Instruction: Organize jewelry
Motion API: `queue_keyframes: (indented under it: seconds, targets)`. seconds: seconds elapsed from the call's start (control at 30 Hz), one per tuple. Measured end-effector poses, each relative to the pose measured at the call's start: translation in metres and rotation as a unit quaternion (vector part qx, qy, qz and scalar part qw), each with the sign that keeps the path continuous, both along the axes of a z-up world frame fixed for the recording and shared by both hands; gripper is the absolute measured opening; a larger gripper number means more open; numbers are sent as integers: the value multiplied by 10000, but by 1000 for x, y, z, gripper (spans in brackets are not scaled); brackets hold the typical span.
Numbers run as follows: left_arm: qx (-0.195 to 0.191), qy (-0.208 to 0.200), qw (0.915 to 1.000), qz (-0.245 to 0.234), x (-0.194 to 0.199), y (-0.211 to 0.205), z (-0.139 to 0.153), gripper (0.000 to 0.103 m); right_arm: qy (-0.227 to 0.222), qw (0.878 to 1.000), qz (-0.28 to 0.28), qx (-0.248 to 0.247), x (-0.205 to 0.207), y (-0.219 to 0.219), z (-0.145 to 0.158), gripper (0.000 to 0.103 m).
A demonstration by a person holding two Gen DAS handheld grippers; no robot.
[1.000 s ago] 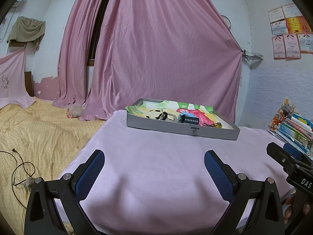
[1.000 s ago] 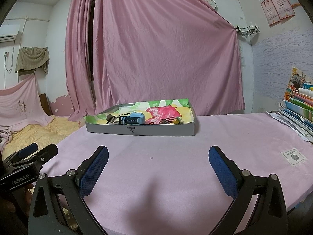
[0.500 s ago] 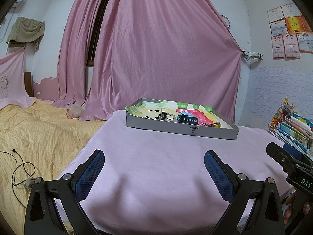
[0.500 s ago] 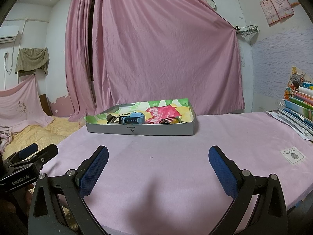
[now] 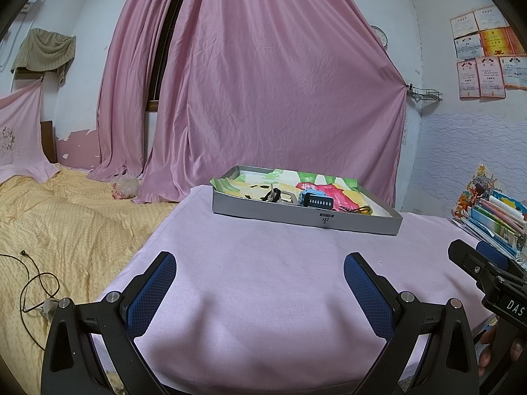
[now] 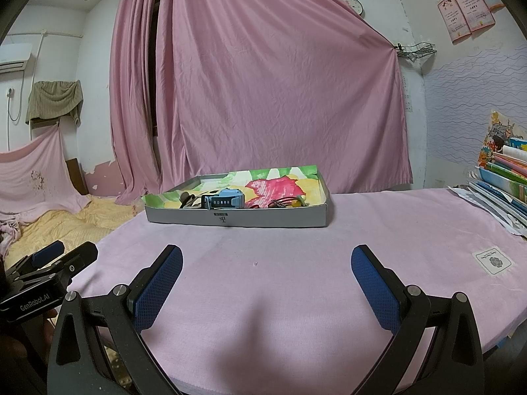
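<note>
Several small pieces sit inside the grey tray at the counter's far side: a blue watch, a dark strap cluster left of it, and a reddish corded piece right of it, all on a colourful paper liner, which likely keeps them corralled and easy to see. Same layout fits sorting about to happen or already finished, can't tell which. Left claw and right claw both hover low over the near counter edge, level and side by side, aimed at the tray, each spread wide and holding nothing.
</note>
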State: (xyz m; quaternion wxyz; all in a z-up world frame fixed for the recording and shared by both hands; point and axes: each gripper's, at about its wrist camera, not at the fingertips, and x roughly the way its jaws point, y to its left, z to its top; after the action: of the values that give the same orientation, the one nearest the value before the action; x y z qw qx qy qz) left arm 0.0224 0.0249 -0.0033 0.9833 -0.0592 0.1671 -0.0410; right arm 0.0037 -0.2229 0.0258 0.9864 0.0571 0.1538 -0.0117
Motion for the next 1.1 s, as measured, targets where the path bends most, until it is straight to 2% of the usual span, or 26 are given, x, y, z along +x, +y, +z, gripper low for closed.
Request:
queue_keyframes:
  seconds: [0.5, 1.1]
  targets:
    - [4, -45, 10000, -15, -1, -1, 0, 102, -10, 10000, -3, 8, -1, 0, 0, 101]
    - [314, -141, 9992, 212, -6, -3, 8, 102, 6, 10000, -10, 39, -5, -1, 2, 101]
